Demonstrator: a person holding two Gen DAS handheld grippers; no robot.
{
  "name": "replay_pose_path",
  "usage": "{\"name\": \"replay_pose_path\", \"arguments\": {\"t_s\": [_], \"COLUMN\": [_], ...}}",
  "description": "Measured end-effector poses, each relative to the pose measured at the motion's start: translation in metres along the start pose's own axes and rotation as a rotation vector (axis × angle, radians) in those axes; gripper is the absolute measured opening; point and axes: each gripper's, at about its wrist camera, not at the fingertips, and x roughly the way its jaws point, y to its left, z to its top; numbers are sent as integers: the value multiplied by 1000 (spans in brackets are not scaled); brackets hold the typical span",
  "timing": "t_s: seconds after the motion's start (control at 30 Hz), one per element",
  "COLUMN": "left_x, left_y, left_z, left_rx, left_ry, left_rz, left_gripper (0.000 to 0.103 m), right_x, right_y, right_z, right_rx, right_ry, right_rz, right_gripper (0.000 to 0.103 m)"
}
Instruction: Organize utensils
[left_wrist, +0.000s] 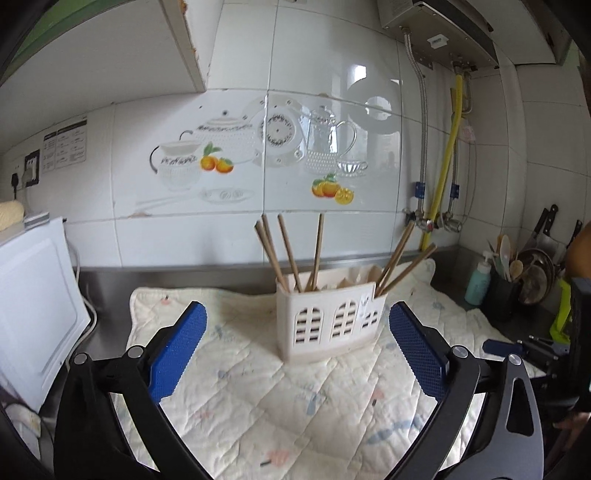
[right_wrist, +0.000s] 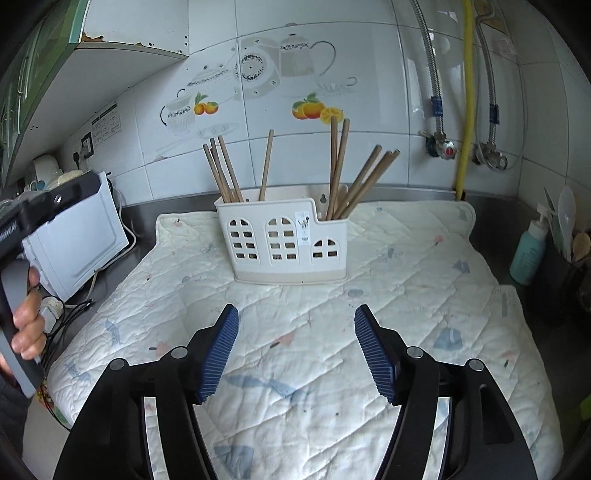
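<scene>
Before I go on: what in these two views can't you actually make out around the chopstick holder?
- Lower ends of the chopsticks: both views, hidden inside the holder.
- Label on the holder's front: print too small.
- Dark utensil pot at right: right wrist view, cut off by the fisheye edge.

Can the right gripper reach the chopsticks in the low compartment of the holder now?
Probably yes. The right gripper is open, and only bare quilted mat lies between it and the chopsticks in the holder.
</scene>
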Motion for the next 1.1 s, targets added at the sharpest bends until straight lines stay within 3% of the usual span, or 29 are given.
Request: {"name": "replay_pose_path", "arguments": {"t_s": [0.23, 0.5, 0.57, 1.1], "left_x": [-18, -36, -38, -39], "left_y": [8, 6, 4, 1], "left_z": [-34, -57, -60, -83], "left_rx": [-25, 12, 27, 26], "left_ry": [49, 79, 85, 164], "left_rz": [50, 127, 146, 118], "left_gripper": [98, 98, 98, 98], "right_x": [-8, -21, -23, -31], "right_y": [-1, -1, 0, 11], "right_z": [-19, -31, -33, -41], "right_rx": [25, 43, 43, 4], "right_ry": [12, 12, 9, 6], "right_rz": [-29, -40, -39, -60], "right_gripper": [69, 75, 81, 88]}}
